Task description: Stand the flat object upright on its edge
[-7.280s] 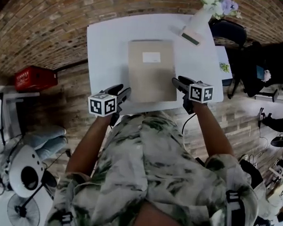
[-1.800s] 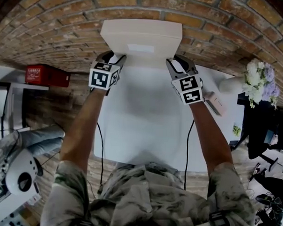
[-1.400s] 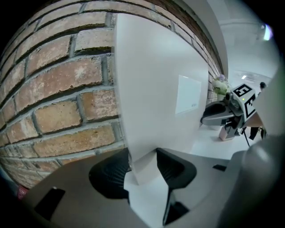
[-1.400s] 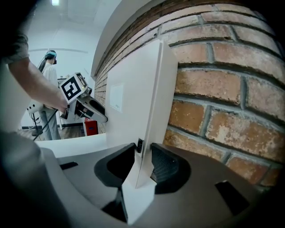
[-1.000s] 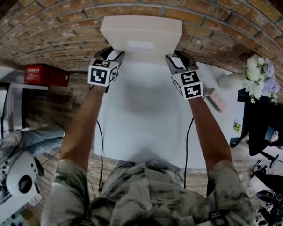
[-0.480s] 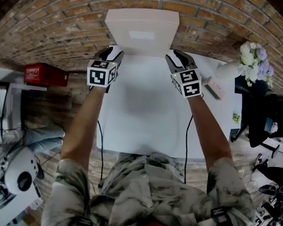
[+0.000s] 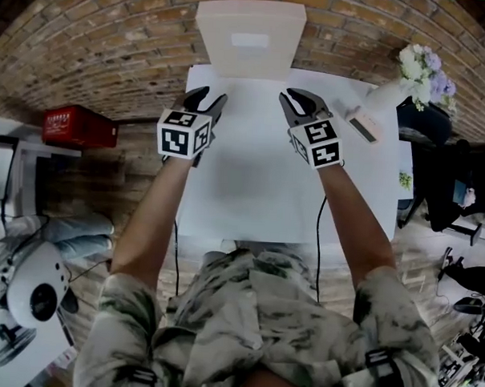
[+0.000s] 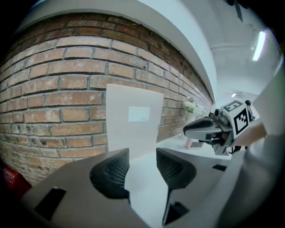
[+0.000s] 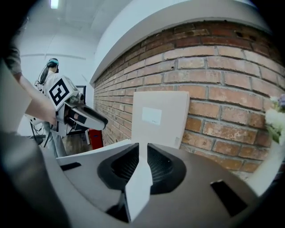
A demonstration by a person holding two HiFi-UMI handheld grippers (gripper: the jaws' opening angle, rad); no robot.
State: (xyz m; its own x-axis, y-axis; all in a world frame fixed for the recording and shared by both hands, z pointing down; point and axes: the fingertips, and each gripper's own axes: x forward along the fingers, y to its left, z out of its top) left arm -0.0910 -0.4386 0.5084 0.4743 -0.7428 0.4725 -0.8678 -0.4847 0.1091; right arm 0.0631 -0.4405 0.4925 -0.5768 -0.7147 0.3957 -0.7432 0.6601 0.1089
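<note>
The left tongs [image 7: 213,100] gape empty and the right tongs [image 7: 291,97] are closing on nothing, so the board [image 7: 249,37] ahead of both stands unheld and may slip flat on the table [image 7: 251,177]

The small white label [image 7: 250,40] on the tall beige flat board [image 7: 248,62] is too small to read from the head view. In the left gripper view part of the board's foot sinks behind the left gripper [image 8: 142,162], so I cannot tell whether it leans on the red brick wall [image 8: 53,89] or stands clear. The bunch of pale flowers [image 9: 276,118] is blurred and cut by the right gripper view's edge (only a sliver shows). The small pinkish block [image 7: 362,124] is too small to identify.
</note>
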